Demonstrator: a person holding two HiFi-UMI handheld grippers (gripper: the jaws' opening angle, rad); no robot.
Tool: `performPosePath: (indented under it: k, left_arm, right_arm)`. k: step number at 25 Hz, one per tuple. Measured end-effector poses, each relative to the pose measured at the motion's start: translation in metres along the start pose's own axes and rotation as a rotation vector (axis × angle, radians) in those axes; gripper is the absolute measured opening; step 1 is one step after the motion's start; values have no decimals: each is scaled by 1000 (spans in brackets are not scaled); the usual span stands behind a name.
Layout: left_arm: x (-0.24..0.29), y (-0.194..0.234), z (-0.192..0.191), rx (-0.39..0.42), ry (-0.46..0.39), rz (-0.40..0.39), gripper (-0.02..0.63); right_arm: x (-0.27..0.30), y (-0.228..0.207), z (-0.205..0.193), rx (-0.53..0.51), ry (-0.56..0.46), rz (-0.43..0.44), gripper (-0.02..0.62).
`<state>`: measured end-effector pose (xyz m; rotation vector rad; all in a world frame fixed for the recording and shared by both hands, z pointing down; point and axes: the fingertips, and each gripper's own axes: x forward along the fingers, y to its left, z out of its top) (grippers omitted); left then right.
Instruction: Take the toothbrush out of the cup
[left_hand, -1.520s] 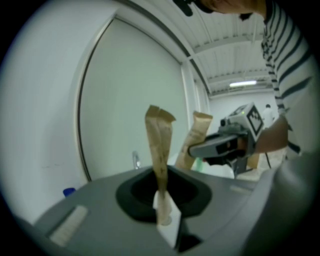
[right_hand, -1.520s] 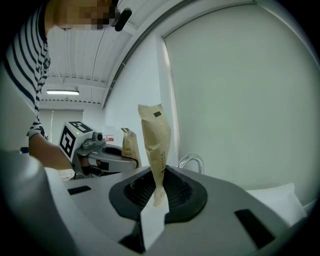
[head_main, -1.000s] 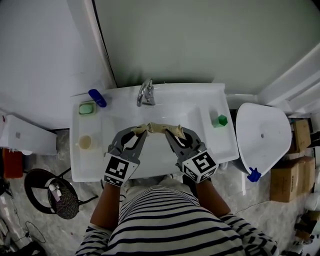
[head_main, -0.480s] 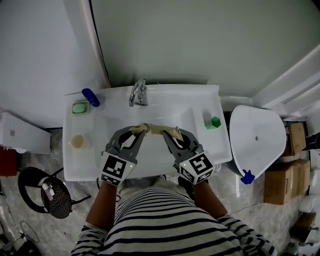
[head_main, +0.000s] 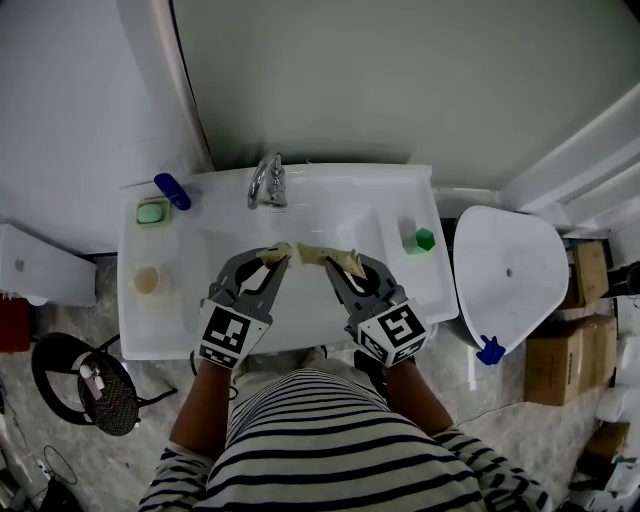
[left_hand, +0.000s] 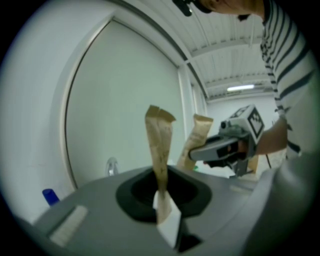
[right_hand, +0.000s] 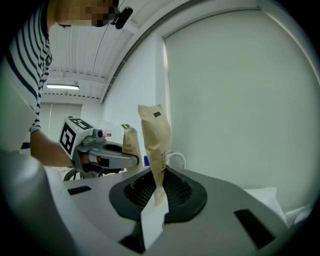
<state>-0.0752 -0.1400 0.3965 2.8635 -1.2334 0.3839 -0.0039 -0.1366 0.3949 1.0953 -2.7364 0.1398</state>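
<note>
Head view. Entry: white counter (head_main: 400, 195) with a sunk basin, tap (head_main: 266, 182) at rear centre, pale wall panel directly behind.

- Left claw (head_main: 270, 266): jaws almost together, pinching the lower end of a tan paper packet (left_hand: 160, 145), which stands up past the tips.
- Right claw (head_main: 346, 272): also almost closed, gripping a second tan packet (right_hand: 154, 145) by its lower end.
- Placement: both claws reach out over the basin with tips angled inward, so the two packet ends meet or nearly meet above the bowl. Which of these it is cannot be told. Gripping low leaves each packet's upper part free, probably for handling one against the other. The contents are hidden.
- Task's thing: no toothbrush is made out in any view, and no certain cup. A round tan object (head_main: 147, 280) on the left ledge and a small green object (head_main: 424, 240) on the right ledge may be vessels, but both are too small to tell.
- Also on the left ledge: green soap dish (head_main: 152, 212) and, near the rear corner, a blue item (head_main: 171, 191).
- Edges and room: there is open space over the bowl and toward the person. The tap and wall close off the rear. The left ledge is the more crowded, so a reach there must pass between its items and the counter's outer edge. The right ledge is bare apart from the green object, with a white rounded lid (head_main: 505, 275) just beyond the rim.
</note>
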Motion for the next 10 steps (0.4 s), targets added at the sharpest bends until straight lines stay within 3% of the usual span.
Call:
performPosePath:
  k: [10]
  left_arm:
    - [6, -2, 2, 11, -22, 10, 38]
  right_arm:
    - [-5, -5, -4, 2, -2, -16, 40]
